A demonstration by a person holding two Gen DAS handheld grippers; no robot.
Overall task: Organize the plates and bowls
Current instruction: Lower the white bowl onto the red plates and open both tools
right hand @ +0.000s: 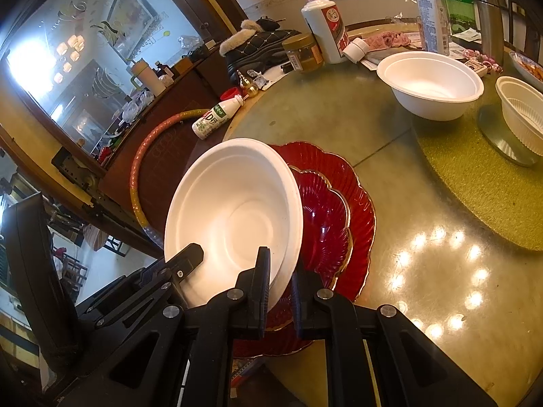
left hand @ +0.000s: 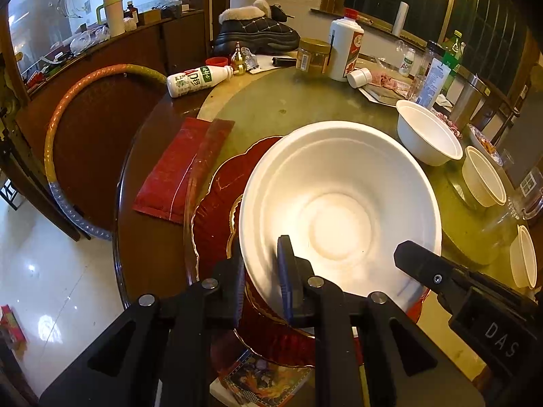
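A large white foam bowl [left hand: 339, 210] is held tilted over a stack of red scalloped plates [left hand: 217, 210]. My left gripper [left hand: 263, 271] is shut on the bowl's near rim. My right gripper [right hand: 280, 271] is shut on the same bowl's [right hand: 234, 217] rim at its other side, and its finger shows in the left wrist view [left hand: 420, 264]. The red plates [right hand: 339, 210] lie under and to the right of the bowl. A second white bowl [right hand: 431, 84] and ribbed cream bowls [right hand: 522, 115] stand farther back on the glass turntable [right hand: 339, 112].
Bottles [left hand: 344, 47], a jar [left hand: 312, 56], a boot [left hand: 258, 30] and a lying milk bottle [left hand: 197, 79] crowd the far table. A red packet [left hand: 180, 166] lies left of the plates. A hoop [left hand: 68, 129] leans on a chair at left. A gold mat [right hand: 475, 176] is at right.
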